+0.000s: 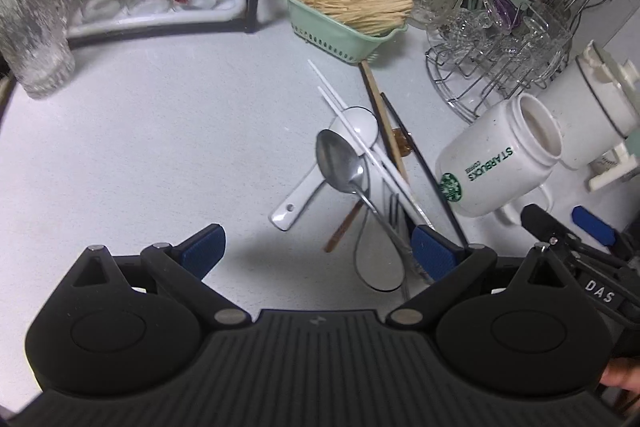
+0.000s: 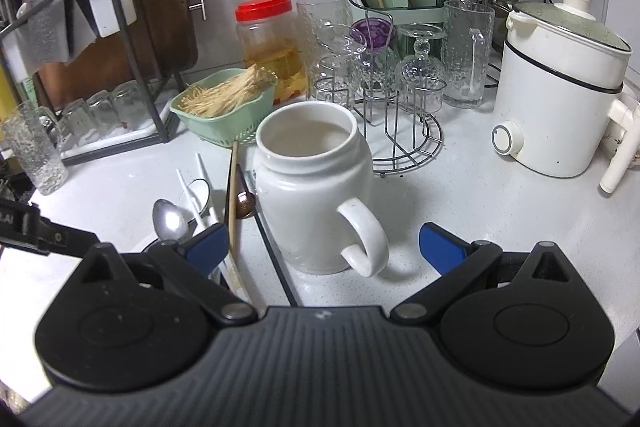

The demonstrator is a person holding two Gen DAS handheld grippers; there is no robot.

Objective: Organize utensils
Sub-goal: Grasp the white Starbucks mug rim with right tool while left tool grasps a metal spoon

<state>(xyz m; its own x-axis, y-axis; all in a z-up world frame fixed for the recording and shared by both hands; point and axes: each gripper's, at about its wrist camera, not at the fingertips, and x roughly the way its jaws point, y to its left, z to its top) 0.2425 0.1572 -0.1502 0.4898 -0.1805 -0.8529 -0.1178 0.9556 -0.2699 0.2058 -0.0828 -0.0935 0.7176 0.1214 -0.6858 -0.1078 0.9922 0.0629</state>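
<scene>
Both grippers wide open, empty: steady white Starbucks mug [image 2: 316,195] with right gripper [image 2: 322,247], lift steel spoon [image 1: 340,163] (topmost of bench pile) using left gripper [image 1: 316,247].

Light is even and cool, coming from overhead, so the white counter [image 1: 160,131] stays bright in both views. Soft shadows sit beneath the mug [image 2: 316,195] toward 5 o'clock. Glare flares on the steel spoon [image 2: 170,221]. Fisheye bending curves the rack [image 2: 80,39] at 9 o'clock; corners go dark, edges slightly soft.
</scene>
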